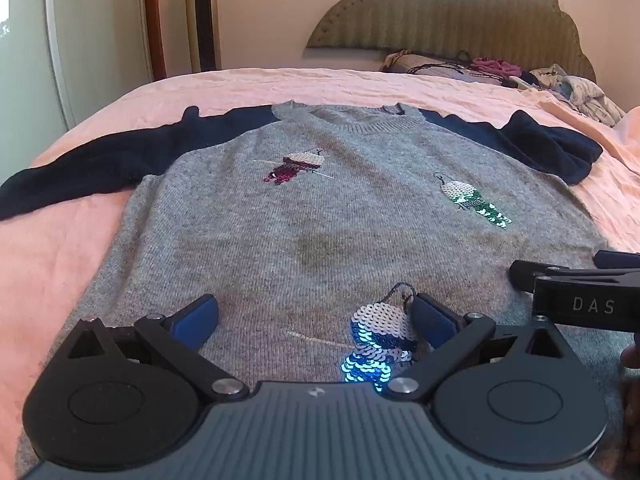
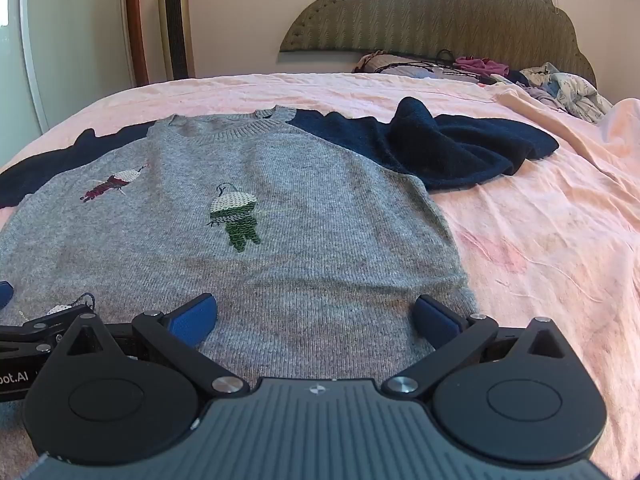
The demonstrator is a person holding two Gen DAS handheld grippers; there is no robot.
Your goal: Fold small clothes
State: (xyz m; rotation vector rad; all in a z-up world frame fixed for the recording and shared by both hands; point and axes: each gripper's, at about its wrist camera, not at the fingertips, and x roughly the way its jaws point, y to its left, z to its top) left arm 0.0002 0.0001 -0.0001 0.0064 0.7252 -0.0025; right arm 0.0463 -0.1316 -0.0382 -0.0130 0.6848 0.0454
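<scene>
A small grey knit sweater [image 1: 320,216] with navy sleeves lies flat, front up, on the pink bed sheet [image 1: 60,260]. It has sequin patches: red [image 1: 294,168], green [image 1: 476,202] and blue [image 1: 380,344]. The left sleeve [image 1: 88,172] stretches out; the right sleeve [image 2: 452,148] is bunched and folded over. My left gripper [image 1: 316,320] is open over the lower hem, empty. My right gripper [image 2: 316,318] is open over the sweater [image 2: 280,240] at its lower right hem, empty. The right gripper's side shows in the left wrist view [image 1: 580,296].
A pile of other clothes [image 1: 520,76] lies at the head of the bed below the padded headboard [image 1: 460,16]. A tower heater [image 2: 174,20] and a wardrobe door [image 1: 36,40] stand at the far left. Pink sheet [image 2: 540,240] extends right of the sweater.
</scene>
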